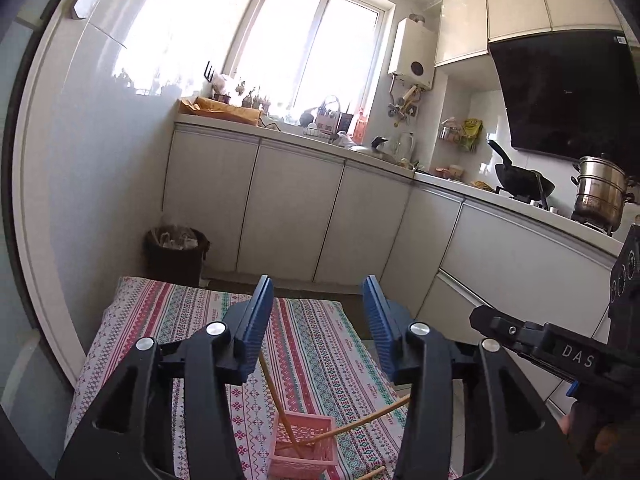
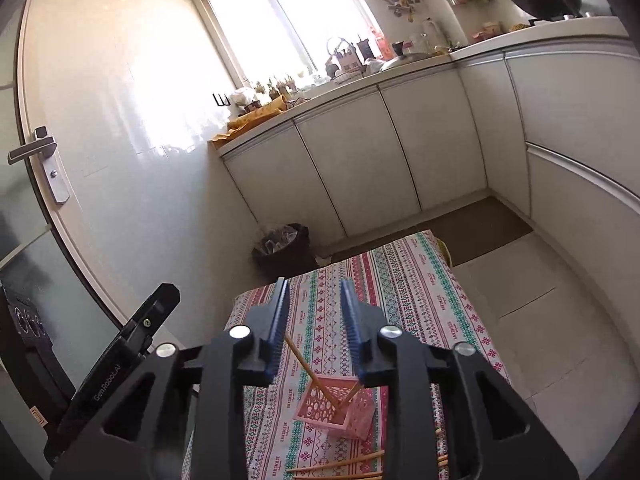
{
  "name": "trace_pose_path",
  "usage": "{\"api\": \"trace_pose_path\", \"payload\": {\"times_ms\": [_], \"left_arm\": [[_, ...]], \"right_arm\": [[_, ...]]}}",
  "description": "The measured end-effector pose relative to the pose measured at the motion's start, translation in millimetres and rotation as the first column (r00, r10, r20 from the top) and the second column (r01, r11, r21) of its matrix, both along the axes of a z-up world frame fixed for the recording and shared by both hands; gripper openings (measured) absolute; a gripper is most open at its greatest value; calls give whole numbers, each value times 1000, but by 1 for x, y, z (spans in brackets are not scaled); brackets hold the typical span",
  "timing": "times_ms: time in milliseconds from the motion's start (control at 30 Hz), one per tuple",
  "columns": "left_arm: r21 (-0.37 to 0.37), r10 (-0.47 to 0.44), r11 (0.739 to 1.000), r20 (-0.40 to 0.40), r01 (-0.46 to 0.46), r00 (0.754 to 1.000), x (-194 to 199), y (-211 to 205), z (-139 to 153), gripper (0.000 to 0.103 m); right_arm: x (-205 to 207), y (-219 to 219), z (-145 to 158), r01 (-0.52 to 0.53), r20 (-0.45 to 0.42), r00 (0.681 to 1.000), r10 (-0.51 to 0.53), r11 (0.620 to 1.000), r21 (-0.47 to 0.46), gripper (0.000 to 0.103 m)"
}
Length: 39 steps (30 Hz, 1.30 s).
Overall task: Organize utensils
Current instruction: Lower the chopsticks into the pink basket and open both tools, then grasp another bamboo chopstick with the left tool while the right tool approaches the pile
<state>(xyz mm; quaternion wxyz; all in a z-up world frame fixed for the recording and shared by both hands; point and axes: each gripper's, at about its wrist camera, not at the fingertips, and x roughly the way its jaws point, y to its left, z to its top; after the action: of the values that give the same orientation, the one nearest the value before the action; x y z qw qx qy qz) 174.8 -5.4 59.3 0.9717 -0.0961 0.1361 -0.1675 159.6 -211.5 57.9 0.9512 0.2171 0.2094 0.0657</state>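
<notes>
On the patterned tablecloth (image 1: 320,344) just below our two grippers stood a small pink lattice basket (image 1: 306,446), square and open at the top. We saw two wooden chopsticks (image 1: 276,390) standing in it, their lower ends in one corner and their upper ends leaning apart, one toward our left gripper (image 1: 318,316) and one off to the right. The left gripper's blue pads stood apart with only cloth showing between them, so we held nothing there. Our right gripper (image 2: 314,312) was likewise released; one chopstick's top end rose close by its left pad, and we could not tell whether it touched. From the right wrist view, several more chopsticks (image 2: 340,466) lay flat on the cloth nearer to us than the basket, partly hidden behind the gripper's black frame and cut off by the picture's lower edge, so we could not count them. Farther back, against the white wall, a dark bin (image 1: 176,254) with a liner held crumpled rubbish we could not make out. Off to the right on the stove sat a black wok (image 1: 524,182) and a steel stacked pot (image 1: 600,196), their contents hidden from us. The sunlit window (image 1: 308,52) washed out the clutter on the counter beneath it
</notes>
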Motion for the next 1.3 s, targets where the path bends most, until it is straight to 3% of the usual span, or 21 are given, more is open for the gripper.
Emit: {"api": "trace_pose_path", "payload": {"times_ms": [100,167,367,667,867,1000,1133,1200,1300], "left_arm": [[1,16,1000,10,-16,1000,-9,1,4,63],[-3,27,1000,15,-26,1000,-15,4,6,71],[-15,28,1000,19,-28,999,-28,9,11,81],[9,5,1000,21,-5,1000,-46,2,7,96],[41,-17,999,-15,18,1000,-52,0,-4,96],[99,-80,991,-62,86,995,-52,-5,-20,96],[180,-169,965,-127,191,977,-50,-16,-42,96],[213,-246,935,-187,284,951,-48,-27,-54,96],[294,-383,825,-336,482,861,-44,-54,-83,96]], "right_arm": [[-6,1,3,4,0,1000,-4,1000,4,36],[-12,1,4,5,6,1000,-5,1000,12,55],[-34,-1,4,34,38,999,-35,999,7,77],[-53,-4,-1,72,50,996,-70,996,-51,96],[-66,-16,-16,95,10,995,-95,994,-62,96],[-81,-30,-39,112,-50,992,-115,992,-62,96],[-95,-46,-63,109,-143,983,-113,993,-34,96],[-106,-59,-77,130,-186,975,-124,991,15,96],[-120,-83,-104,177,-272,952,-141,978,113,96]]}}
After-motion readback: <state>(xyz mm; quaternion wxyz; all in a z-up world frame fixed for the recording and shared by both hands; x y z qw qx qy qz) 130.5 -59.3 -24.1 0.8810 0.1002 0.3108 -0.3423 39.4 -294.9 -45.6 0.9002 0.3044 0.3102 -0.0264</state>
